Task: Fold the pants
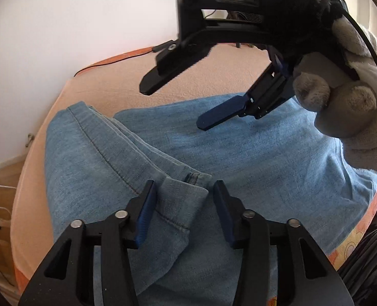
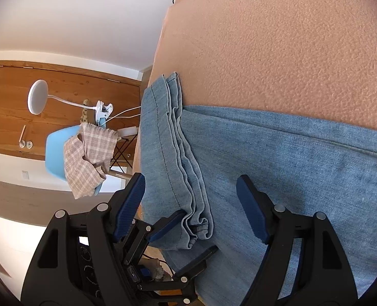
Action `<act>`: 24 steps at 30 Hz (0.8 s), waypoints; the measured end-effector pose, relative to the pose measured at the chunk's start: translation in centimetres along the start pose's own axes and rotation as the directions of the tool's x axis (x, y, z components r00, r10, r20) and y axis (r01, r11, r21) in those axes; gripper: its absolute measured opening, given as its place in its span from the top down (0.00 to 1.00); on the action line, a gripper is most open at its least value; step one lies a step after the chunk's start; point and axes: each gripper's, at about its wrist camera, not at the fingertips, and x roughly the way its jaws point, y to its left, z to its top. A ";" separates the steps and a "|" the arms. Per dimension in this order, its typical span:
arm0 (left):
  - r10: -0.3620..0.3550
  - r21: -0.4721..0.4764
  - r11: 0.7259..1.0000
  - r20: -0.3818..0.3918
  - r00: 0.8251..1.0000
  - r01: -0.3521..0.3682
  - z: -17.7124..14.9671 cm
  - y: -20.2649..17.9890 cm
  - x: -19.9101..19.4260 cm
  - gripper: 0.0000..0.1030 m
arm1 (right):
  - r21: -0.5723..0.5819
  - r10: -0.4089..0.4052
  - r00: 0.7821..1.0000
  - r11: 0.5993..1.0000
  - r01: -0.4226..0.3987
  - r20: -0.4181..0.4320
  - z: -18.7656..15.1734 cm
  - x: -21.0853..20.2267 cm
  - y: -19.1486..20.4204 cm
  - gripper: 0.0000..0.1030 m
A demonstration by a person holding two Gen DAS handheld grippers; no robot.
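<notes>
Item: blue denim pants [image 1: 252, 153], lying on a peach-coloured blanket [image 1: 106, 84] over a bed or table; which of the two could not be told.

Condition: partly folded. Several layers were stacked, with hem edges [image 2: 178, 132] lined up in a stepped pile near the blanket's edge. A folded corner [image 1: 185, 191] stood up between the fingers of the left gripper [image 1: 184, 204].

Left gripper: fingers spread, one on each side of that corner, not pressed onto it. The right wrist view showed one blue pad at the stacked hems; contact could not be confirmed.

Right gripper [image 1: 173, 109]: held in a grey-gloved hand [image 1: 354, 107], hanging above the denim with its fingers spread wide and holding nothing.

Progress, as judged: at least one fold was in place; the bundle remained broad, so a further fold and a smoothing probably remained.

Also present: blue chair [image 2: 58, 158] with a checked cloth [image 2: 88, 155], a white clip lamp [image 2: 39, 97], and a wooden door [image 2: 7, 117].
</notes>
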 end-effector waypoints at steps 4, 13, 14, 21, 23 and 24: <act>-0.194 -0.266 0.939 0.107 0.975 0.216 -0.5 4.8 -1.3 0.89 | -0.020 -0.001 1.000 1.000 0.001 -0.011 0.2 -0.1 0.3 0.25; -0.274 -0.347 0.863 0.290 0.917 0.367 -1.1 5.8 -6.0 0.89 | -0.009 0.080 0.993 0.997 -0.081 -0.090 1.6 4.7 1.5 0.25; -0.285 -0.347 0.857 0.299 0.911 0.382 -1.5 5.6 -6.5 0.89 | -0.012 0.087 0.992 0.996 -0.088 -0.088 1.8 5.3 1.8 0.25; -0.319 -0.331 0.848 0.305 0.898 0.414 -0.5 4.2 -6.4 0.89 | -0.097 -0.005 1.000 0.995 0.005 -0.001 2.6 5.9 4.3 0.81; -0.337 -0.329 0.840 0.308 0.890 0.431 -0.3 3.7 -6.3 0.89 | -0.146 -0.050 0.998 0.988 0.054 0.035 2.3 4.7 5.1 0.88; -0.344 -0.320 0.841 0.306 0.888 0.436 -0.4 3.5 -6.3 0.89 | -0.168 -0.069 0.996 0.983 0.078 0.057 2.0 3.8 5.3 0.89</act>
